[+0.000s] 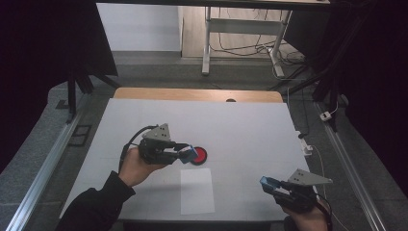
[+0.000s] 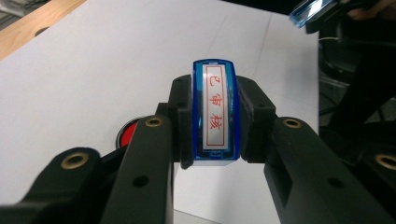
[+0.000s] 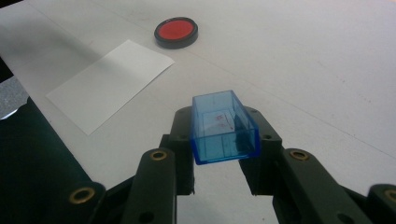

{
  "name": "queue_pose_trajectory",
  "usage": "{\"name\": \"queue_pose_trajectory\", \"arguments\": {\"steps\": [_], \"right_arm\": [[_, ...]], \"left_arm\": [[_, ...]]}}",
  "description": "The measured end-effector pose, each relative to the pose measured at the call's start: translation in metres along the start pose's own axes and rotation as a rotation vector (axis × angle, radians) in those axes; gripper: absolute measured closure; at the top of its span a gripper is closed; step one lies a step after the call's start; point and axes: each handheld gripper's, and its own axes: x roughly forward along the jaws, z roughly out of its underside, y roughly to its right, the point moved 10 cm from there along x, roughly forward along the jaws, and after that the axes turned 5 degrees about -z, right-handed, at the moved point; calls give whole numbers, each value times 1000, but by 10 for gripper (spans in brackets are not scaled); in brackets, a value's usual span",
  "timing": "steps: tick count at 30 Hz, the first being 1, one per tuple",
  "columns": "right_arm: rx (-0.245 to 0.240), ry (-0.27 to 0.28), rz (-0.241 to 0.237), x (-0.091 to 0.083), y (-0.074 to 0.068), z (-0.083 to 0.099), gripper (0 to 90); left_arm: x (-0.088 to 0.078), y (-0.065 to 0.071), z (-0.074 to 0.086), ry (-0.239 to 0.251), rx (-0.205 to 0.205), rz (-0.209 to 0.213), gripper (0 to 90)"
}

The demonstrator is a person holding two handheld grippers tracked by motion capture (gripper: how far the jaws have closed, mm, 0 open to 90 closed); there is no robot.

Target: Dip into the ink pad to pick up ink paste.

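two grippers are busy: the left gripper (image 2: pixel 212 116) clenches the blue stamp (image 2: pixel 214 112) just at nine o'clock of the red ink pad (image 1: pixel 199 155); the right gripper (image 3: pixel 223 140) clasps its clear blue cap (image 3: pixel 223 128). i'd lower the stamp flat onto the pad, then press the paper slip (image 1: pixel 197 190) at six o'clock.

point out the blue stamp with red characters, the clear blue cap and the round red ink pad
blue stamp with red characters (image 2: pixel 215 114), left gripper view, on its white label face
clear blue cap (image 3: pixel 224 128), right gripper view, on its hollow inside
round red ink pad (image 3: pixel 176 31), right gripper view, on its red centre
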Motion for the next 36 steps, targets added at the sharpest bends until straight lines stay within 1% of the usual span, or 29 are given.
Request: {"name": "queue_pose_trajectory", "arguments": {"steps": [5, 18, 21, 29, 36], "right_arm": [[4, 1, 3, -1, 0, 0, 684], [4, 2, 3, -3, 1, 1, 683], [3, 1, 1, -2, 0, 1, 683], [-3, -6, 4, -2, 0, 1, 683], [0, -7, -1, -1, 0, 2, 683]], "left_arm": [[7, -5, 4, -19, -6, -23, 704], [26, -20, 8, -55, -17, -54, 703], [30, -22, 8, -56, -24, -56, 704], [43, -27, 9, -80, -30, -65, 704], [55, -34, 9, -91, -53, -70, 704]]}}
